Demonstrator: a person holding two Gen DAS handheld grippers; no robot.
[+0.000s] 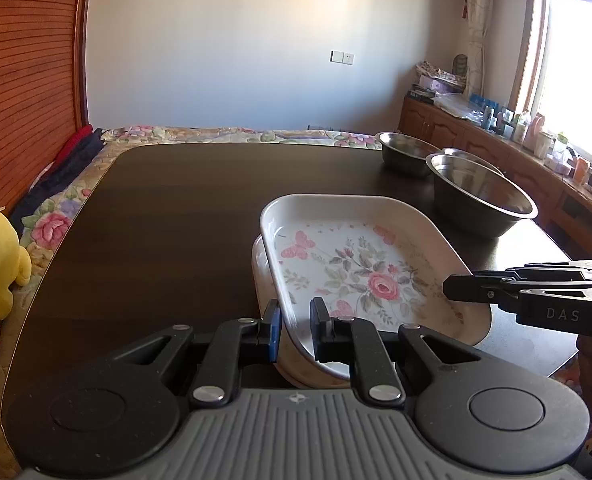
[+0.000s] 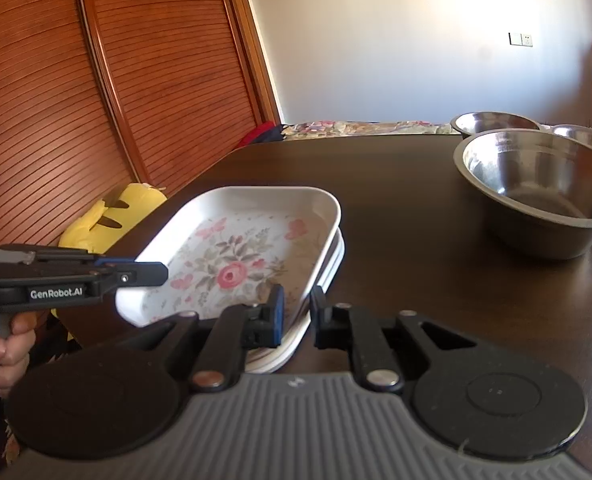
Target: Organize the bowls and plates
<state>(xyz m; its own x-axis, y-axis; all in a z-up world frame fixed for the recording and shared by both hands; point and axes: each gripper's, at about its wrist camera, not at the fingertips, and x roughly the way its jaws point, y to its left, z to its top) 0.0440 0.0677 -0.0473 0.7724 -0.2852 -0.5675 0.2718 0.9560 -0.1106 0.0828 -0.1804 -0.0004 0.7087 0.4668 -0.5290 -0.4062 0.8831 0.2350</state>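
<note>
Both grippers straddled opposite rims of the floral plate [image 1: 360, 276], tilted atop the stack on the surface [image 1: 167, 216]. The left gripper [image 1: 296, 330] and right gripper [image 2: 296, 320] looked clamped. Lowering evenly would seat it; steel bowls [image 2: 540, 192] waited ahead-right.

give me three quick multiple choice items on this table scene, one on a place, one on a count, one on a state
1. Where does the top floral plate sit?
A. inside a steel bowl
B. on a stack of plates
C. on the bed

2. How many steel bowls show?
A. one
B. three
C. five

3. How do the left gripper and right gripper stand?
A. each straddling the top plate's rim
B. both away from it
C. one inside a bowl

Answers: 1 B, plate edges show beneath it. 2 B, three rims near the far right. 3 A, fingers flank opposite rims.
</note>
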